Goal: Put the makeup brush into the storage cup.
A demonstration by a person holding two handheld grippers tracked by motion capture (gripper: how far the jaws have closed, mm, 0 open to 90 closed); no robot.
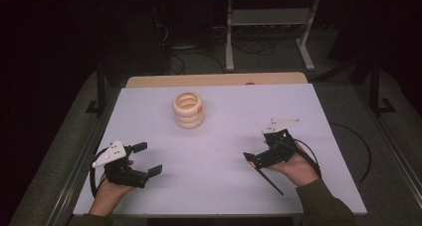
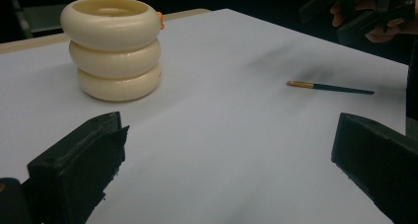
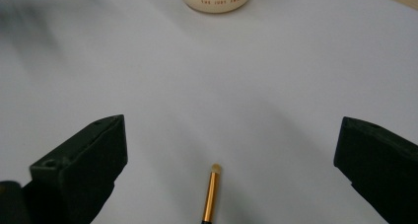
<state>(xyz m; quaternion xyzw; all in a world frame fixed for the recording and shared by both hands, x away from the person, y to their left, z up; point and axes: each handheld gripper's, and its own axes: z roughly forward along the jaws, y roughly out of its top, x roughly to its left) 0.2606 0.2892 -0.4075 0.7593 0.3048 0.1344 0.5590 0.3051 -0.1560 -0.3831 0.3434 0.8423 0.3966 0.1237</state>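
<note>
The brush (image 3: 212, 194) lies flat on the white table (image 1: 224, 186), not yet lifted, between the spread jaws of the right gripper (image 1: 255, 159); the left gripper (image 1: 148, 159) hovers open, well apart; the cream ringed holder (image 1: 188, 110) waits beyond.

A lab-like recording room: dark surroundings, white tabletop (image 1: 219, 186), loose floor cables (image 1: 249, 47), metal bench legs (image 1: 230, 37).

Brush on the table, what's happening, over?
Both grippers, left and right, open. Brush flat on table, between right jaws, ungripped. Nothing blocking.
</note>
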